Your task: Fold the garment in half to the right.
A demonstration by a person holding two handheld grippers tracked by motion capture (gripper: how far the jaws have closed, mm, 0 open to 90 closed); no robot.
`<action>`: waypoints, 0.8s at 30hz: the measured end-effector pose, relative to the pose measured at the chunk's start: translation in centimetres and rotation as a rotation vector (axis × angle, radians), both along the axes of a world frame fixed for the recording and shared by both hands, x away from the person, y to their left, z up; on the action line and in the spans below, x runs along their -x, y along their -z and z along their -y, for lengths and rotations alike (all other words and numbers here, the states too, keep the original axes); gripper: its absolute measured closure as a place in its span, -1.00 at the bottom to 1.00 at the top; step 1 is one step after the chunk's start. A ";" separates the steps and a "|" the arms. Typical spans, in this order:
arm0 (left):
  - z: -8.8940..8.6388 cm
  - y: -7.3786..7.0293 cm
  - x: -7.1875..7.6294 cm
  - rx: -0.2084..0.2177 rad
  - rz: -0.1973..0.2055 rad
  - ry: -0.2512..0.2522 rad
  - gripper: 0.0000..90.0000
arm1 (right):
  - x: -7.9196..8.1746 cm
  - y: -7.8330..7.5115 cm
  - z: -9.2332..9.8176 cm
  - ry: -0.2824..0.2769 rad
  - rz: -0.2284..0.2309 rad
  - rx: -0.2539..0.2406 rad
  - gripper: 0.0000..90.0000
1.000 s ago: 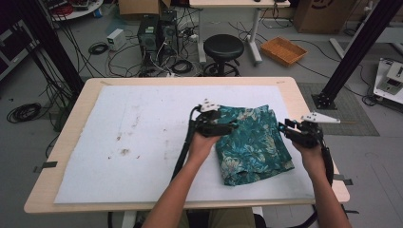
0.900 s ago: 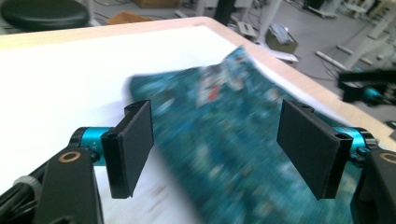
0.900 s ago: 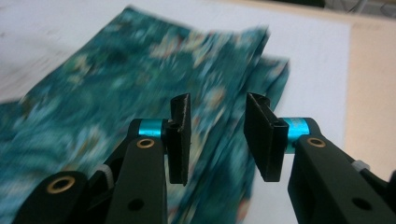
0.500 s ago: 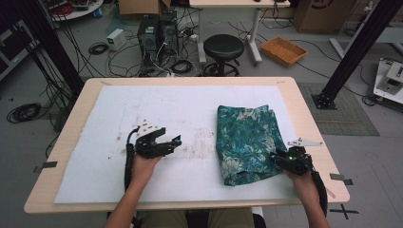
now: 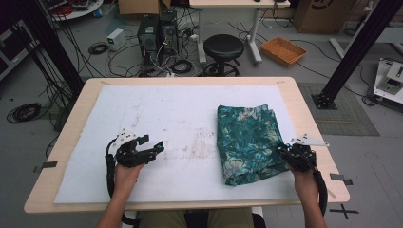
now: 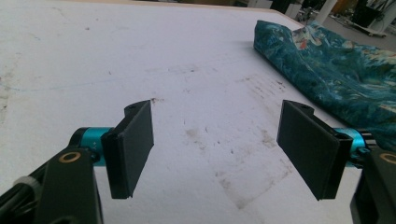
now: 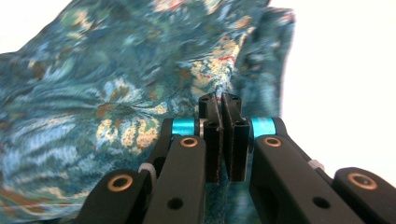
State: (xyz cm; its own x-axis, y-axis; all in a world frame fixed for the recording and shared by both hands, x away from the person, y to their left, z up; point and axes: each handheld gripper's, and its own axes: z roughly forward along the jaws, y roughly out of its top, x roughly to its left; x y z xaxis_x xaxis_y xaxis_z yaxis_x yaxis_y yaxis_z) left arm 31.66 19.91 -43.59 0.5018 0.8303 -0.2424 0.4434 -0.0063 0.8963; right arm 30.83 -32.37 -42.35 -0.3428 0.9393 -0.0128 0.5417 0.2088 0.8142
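On the right side of the table [image 5: 66, 190], the folded floral cloth [image 5: 247, 142] looks soft and light; the right gripper [image 7: 223, 105] pinches its near-right edge, while the left gripper [image 6: 224, 144] gapes empty.

A folded cloth [image 5: 248, 141] lies on the right half of a sheet [image 5: 171, 118] that covers most of the table [image 5: 62, 123]. The right gripper [image 5: 283, 151] sits at the cloth's near right edge; the left gripper [image 5: 154, 149] rests well apart over the sheet's near left part. On the floor beyond the far edge stand two computer towers [image 5: 157, 35], a stool [image 5: 223, 47] to their right, and a tray [image 5: 284, 50] farther right.
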 end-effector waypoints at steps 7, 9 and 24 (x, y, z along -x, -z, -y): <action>-0.3 0.2 0.1 0.010 -0.008 -0.019 -0.40 | 0.0 -0.2 1.2 0.068 -0.013 0.068 0.95; -0.4 0.2 0.1 0.008 -0.009 -0.018 -0.40 | -0.3 0.4 1.2 0.070 -0.050 0.111 0.95; -0.5 0.4 0.3 0.015 -0.016 -0.025 -0.40 | 1.7 -2.5 -0.6 -0.054 0.109 -0.048 0.11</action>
State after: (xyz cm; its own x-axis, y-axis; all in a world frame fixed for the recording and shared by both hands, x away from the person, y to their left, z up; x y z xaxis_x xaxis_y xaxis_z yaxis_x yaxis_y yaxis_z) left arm 31.40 20.39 -43.98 0.4768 0.8389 -0.2626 0.4572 0.0185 0.8892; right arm 29.10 -31.79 -39.89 -0.3918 0.9200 -0.0083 0.4384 0.1946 0.8774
